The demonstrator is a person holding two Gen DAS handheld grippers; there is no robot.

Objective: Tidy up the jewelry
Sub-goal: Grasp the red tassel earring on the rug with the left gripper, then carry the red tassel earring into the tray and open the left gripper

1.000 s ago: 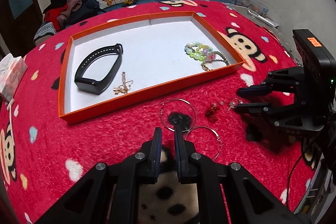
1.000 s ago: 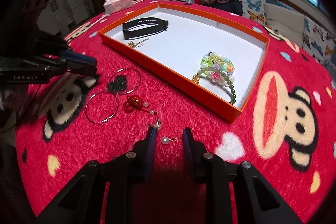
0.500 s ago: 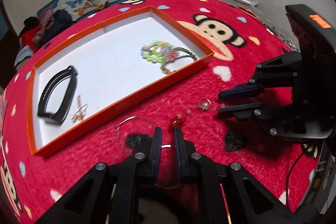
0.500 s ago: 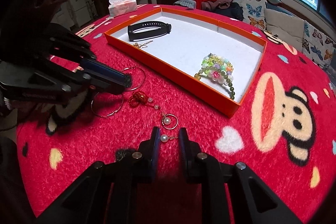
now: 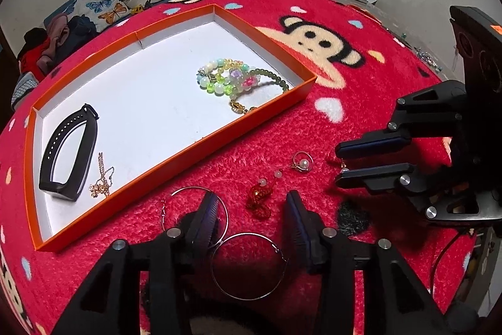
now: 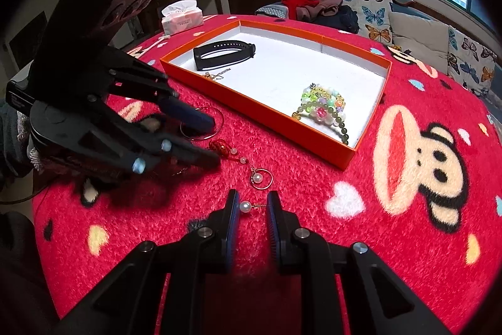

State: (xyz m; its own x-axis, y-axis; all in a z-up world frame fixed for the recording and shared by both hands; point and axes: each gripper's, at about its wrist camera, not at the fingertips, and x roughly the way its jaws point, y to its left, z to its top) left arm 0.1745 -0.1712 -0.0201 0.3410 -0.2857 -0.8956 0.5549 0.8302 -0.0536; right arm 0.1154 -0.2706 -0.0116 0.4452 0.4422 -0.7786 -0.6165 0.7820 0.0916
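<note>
The black two-finger left gripper (image 5: 251, 203) is hovering low with jaws spread wide; the black two-finger right gripper (image 6: 252, 206) is reaching level, fingers parted narrowly.

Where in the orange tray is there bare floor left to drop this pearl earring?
The orange tray has bare white floor across its middle and back, between the black band with the gold chain and the beaded bracelets. Those two ends are crowded.

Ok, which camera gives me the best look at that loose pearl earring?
Right wrist. The pearl earring lies between the right gripper fingers, sharp and unobstructed. In the left wrist view it's only a small bead hanging between those fingers, seen from the side.
</note>
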